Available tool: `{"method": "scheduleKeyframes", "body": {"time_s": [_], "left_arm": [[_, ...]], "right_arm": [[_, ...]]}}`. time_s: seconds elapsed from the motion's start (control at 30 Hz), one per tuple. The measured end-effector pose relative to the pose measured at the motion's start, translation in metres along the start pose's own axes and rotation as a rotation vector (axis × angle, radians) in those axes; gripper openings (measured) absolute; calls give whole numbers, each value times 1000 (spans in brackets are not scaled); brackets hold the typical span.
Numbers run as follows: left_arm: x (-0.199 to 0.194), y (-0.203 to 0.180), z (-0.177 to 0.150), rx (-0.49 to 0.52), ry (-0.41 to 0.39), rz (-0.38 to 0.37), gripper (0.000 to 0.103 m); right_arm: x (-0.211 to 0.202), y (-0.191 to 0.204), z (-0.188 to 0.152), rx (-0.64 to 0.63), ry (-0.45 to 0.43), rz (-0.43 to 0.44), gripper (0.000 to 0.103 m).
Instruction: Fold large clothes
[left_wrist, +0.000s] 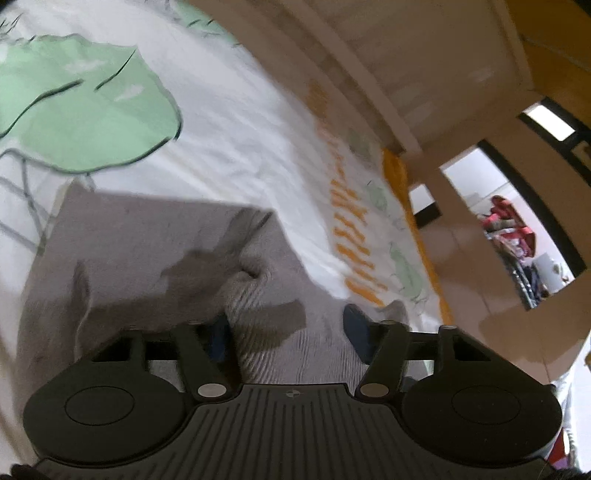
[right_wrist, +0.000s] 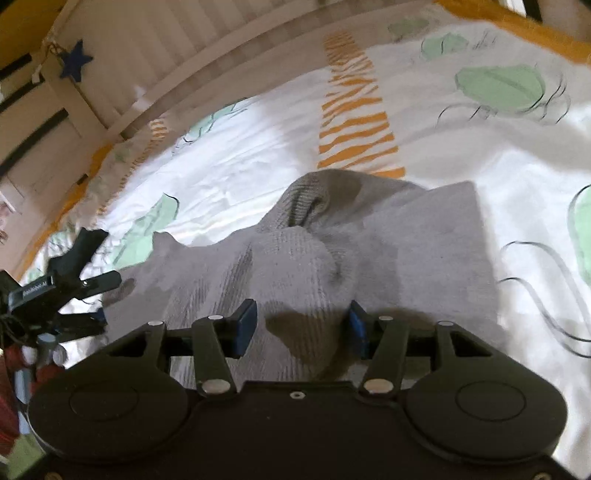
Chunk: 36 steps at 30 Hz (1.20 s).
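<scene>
A grey knitted garment (left_wrist: 155, 251) lies partly folded on a bed with a white sheet (left_wrist: 236, 122) printed with green leaves and orange stripes. My left gripper (left_wrist: 288, 332) is open just above the garment's ribbed part, with nothing between its blue pads. In the right wrist view the garment (right_wrist: 406, 243) is bunched, with a ribbed cuff or collar (right_wrist: 306, 199) raised at the far end. My right gripper (right_wrist: 303, 325) is open, low over a rounded fold of the garment. The left gripper also shows in the right wrist view (right_wrist: 88, 288), at the garment's left edge.
The bed's orange edge (left_wrist: 399, 173) runs along the right in the left wrist view, with beige floor (left_wrist: 480, 277) and a doorway (left_wrist: 517, 229) beyond. A white slatted headboard or wall (right_wrist: 155, 55) lies past the bed in the right wrist view.
</scene>
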<state>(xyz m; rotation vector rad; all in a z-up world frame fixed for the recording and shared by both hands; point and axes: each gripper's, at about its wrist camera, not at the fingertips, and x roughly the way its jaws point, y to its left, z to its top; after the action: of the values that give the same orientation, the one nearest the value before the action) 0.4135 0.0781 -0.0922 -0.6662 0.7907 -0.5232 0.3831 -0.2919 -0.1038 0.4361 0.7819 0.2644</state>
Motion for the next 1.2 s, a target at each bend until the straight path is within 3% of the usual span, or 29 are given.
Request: {"method": "scheduleKeyframes", "body": {"time_s": [0.03,0.07,0.13,0.2,0.23,0.3,0.4,0.47,0.57,0.6,0.67,0.77,0.9,1.0,1.07,1.1,1.2], "left_arm": [[-4,-4,1,41,-39,22,9],[-10,-9,3,93,-91,41,9],[-25,-17,6,168,-183,56,9],[-33,-19,9,193,-199,106,9],[-33,-16,9,191,-183,132,9],[-30,-5,8,172,-142,196,9],[-26,8,7,125,-105,306,9],[-31,9,8,113,-126,321,9],[-42,-13,10,197,-190,352,13],[-43,-21,12,229,-207,355,25],[-45,-39,9,309,-240,330,35],[-34,-55,0,409,-212,282,48],[-13,-61,-14,503,-120,242,57],[1,-49,-21,494,-30,318,58],[6,-30,-22,440,25,387,58],[5,-23,-22,431,16,378,60],[4,-25,-22,468,18,389,61]], "right_arm": [[3,0,1,-3,-2,15,36],[6,3,2,-28,-8,21,22],[-2,11,8,-105,-83,71,18],[-17,14,12,-149,-211,144,18],[-19,11,14,-134,-233,152,18],[-12,0,16,-102,-178,109,20],[8,-21,4,-66,-47,-61,30],[6,-32,2,-2,-63,-28,33],[-8,-23,11,17,-95,-44,57],[-15,-18,13,-5,-133,-53,66],[-27,-1,16,-84,-213,-79,67],[-28,25,17,-226,-277,-66,66],[-2,42,14,-305,-231,26,64],[16,39,8,-331,-165,-23,63],[26,25,6,-284,-135,-110,60],[27,16,5,-258,-126,-140,54],[25,8,2,-236,-133,-128,53]]}}
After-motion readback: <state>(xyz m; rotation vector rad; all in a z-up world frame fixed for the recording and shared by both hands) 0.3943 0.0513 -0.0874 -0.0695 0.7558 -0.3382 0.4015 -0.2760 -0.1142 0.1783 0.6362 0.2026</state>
